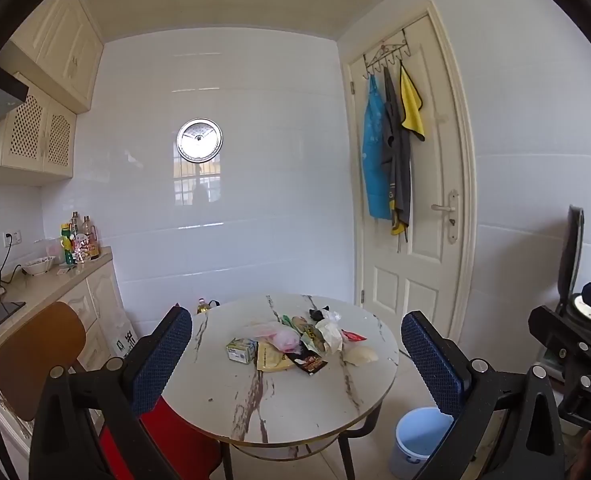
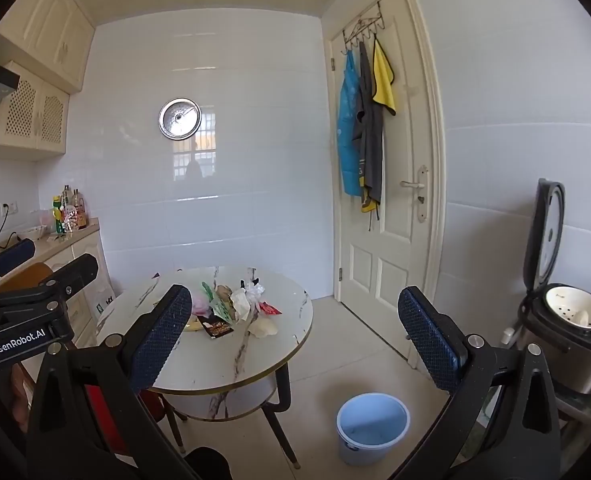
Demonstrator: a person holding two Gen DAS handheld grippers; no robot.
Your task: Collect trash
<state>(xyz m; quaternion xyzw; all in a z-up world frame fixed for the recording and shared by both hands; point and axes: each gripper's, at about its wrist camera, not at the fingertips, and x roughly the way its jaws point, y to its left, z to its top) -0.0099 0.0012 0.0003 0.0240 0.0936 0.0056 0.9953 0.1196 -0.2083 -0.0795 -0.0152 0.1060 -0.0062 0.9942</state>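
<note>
Sprawling across the far middle of the round white marble-patterned table [image 1: 255,408], the heap of crumpled wrappers and plastic bags [image 1: 299,340] stretches left to right, a small green-and-white carton [image 1: 241,350] at its left end. The light blue plastic bucket [image 2: 371,426] stands on the floor, right of the table. The left gripper [image 1: 295,360] and the right gripper [image 2: 295,344] gape empty; "GenRobot.AI" marks the left one.

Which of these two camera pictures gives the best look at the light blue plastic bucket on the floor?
The right wrist view: the light blue plastic bucket stands whole on the floor tiles beside the round marble-patterned table, its rim and inside visible. In the left wrist view the bucket is partly hidden behind a gripper finger.
</note>
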